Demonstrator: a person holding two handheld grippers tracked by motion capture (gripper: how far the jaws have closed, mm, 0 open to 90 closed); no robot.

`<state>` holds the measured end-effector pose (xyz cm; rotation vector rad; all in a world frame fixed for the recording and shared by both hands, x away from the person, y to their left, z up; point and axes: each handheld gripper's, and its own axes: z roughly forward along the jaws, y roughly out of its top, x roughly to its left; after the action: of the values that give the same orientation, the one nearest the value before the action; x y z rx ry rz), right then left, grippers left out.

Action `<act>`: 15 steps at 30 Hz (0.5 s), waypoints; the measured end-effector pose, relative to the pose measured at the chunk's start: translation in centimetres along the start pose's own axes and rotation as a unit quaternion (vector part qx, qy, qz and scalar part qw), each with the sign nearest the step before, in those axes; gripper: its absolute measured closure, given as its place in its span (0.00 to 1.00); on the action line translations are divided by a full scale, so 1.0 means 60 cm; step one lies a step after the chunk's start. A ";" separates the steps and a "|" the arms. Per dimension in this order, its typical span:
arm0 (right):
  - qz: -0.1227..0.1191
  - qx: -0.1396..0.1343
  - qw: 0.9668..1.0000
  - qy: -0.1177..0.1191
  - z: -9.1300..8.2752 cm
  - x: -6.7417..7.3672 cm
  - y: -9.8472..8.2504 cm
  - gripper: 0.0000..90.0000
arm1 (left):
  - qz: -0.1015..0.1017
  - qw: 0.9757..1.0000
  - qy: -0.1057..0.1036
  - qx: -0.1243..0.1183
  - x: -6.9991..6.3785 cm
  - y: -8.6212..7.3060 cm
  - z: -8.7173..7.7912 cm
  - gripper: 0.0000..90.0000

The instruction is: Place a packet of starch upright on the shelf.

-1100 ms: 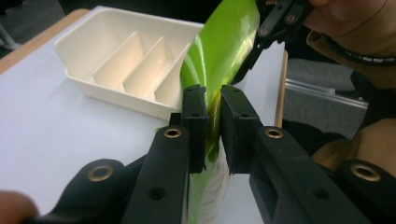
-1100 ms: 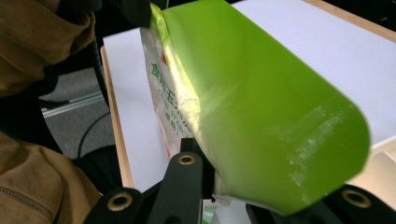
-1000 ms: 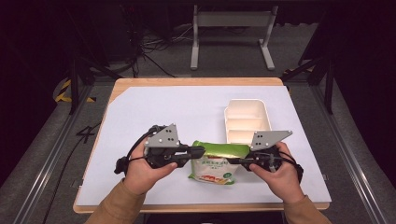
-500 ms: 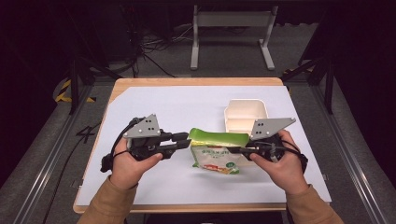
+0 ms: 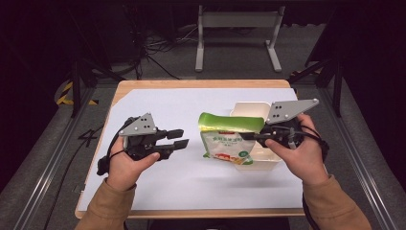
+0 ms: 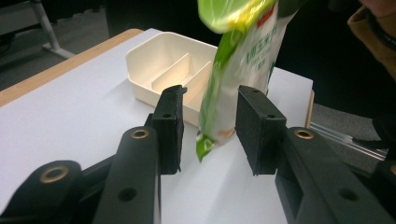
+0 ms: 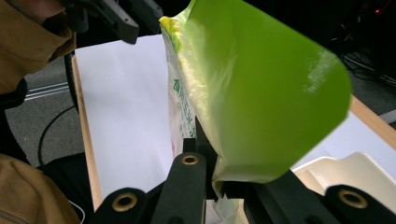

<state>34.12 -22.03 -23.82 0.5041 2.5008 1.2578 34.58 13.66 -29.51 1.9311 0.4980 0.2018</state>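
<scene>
Left gripper [image 5: 178, 138]: has let go, jaws apart, pulled back.
Right gripper [image 5: 250, 136]: alone clamps the green-topped plastic snack bag [image 5: 228, 140], now lifted towards the cream plastic divided tray [image 5: 251, 108].

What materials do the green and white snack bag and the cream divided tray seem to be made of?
Green and white snack bag: likely thin plastic film, glossy; its top curls over with a bright highlight. Cream divided tray: apparently rigid moulded plastic, matte; smooth thin walls, rounded corners.

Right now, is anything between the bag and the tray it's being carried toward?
Nothing visible. The right gripper holds the bag lifted at the tray's near edge; the tray's compartments look empty. The open left gripper is off to the side.
</scene>
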 end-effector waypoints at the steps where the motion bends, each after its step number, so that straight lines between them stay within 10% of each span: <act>1: 0.000 -0.001 1.000 -0.002 -0.004 -0.003 0.002 0.97 | 0.000 1.000 0.000 0.000 0.000 0.000 0.000 0.67; 15: -0.005 -0.004 1.000 -0.029 -0.034 -0.047 0.017 0.97 | -0.013 0.999 0.031 0.005 0.016 -0.009 -0.002 0.48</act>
<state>35.95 -24.15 -21.52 0.5189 2.4461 1.2322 35.28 14.33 -30.03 1.9316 0.5664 0.2429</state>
